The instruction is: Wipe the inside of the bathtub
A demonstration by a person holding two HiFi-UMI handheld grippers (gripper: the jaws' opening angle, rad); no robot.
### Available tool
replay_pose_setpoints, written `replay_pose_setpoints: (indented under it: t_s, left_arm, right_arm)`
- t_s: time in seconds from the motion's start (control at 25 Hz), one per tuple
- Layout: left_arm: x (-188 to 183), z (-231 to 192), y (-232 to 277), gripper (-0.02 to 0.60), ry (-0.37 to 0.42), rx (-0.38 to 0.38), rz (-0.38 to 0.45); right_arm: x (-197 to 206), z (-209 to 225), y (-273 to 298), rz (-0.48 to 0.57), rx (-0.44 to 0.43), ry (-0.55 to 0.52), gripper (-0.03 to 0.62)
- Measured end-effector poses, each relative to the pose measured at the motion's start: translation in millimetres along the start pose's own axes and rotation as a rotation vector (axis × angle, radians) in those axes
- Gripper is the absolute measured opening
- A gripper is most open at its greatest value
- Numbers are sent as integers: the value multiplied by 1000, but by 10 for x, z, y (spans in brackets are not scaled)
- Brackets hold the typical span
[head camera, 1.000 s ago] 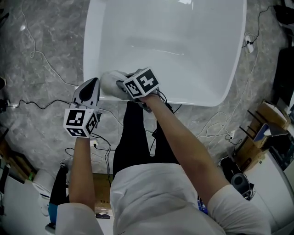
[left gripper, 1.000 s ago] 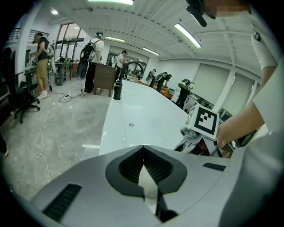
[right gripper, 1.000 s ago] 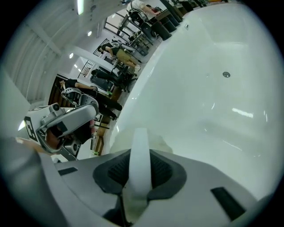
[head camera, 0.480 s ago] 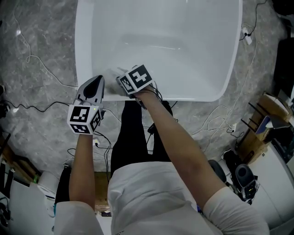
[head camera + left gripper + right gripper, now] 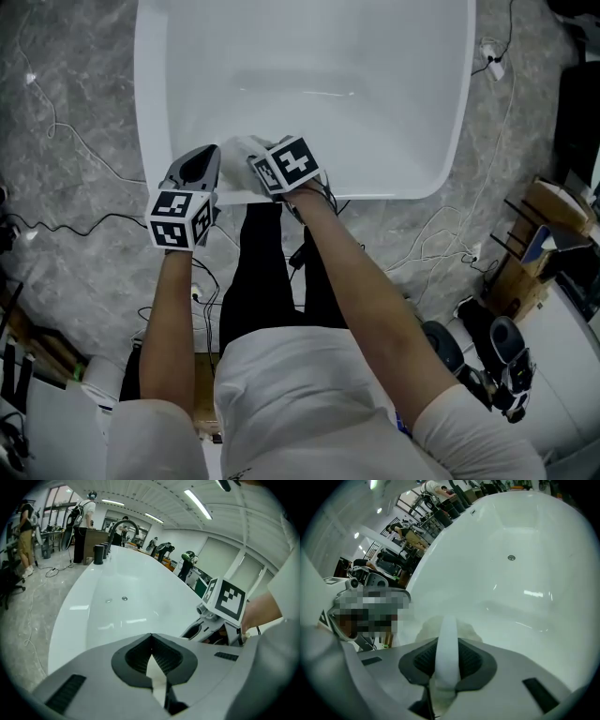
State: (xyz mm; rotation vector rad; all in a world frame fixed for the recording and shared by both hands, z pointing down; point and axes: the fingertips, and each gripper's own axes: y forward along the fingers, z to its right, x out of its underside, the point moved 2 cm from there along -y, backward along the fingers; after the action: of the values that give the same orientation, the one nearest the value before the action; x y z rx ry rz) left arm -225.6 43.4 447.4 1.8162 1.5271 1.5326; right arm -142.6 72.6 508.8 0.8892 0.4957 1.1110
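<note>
While cables (image 5: 488, 67) ring the bathtub (image 5: 145, 112), right gripper (image 5: 448, 653) clamps a cloth (image 5: 427, 631), left gripper (image 5: 151, 643) jaws pressed together.

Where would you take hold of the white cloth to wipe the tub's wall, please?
Grip the cloth by its raised fold, coming from the near rim with the jaws pointing into the bathtub. It is a soft wad lying against the near wall. The right gripper is shut on that fold, which probably leaves the loose bulk beyond the jaws free to rub.

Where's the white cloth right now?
The white cloth is pinched in the right hand-held gripper. In the head view it sits at the near end of the bathtub, just right of the left hand-held gripper.
</note>
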Motion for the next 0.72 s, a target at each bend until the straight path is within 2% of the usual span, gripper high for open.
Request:
replay_pose_setpoints:
  t_s: [0.28, 0.72]
  left_arm:
    - [34, 159, 194, 5, -17, 3, -36]
    - [-21, 650, 445, 5, 7, 54, -51]
  right_arm:
    - [111, 158, -133, -3, 14, 16, 95]
    - [390, 595, -489, 6, 73, 55, 95]
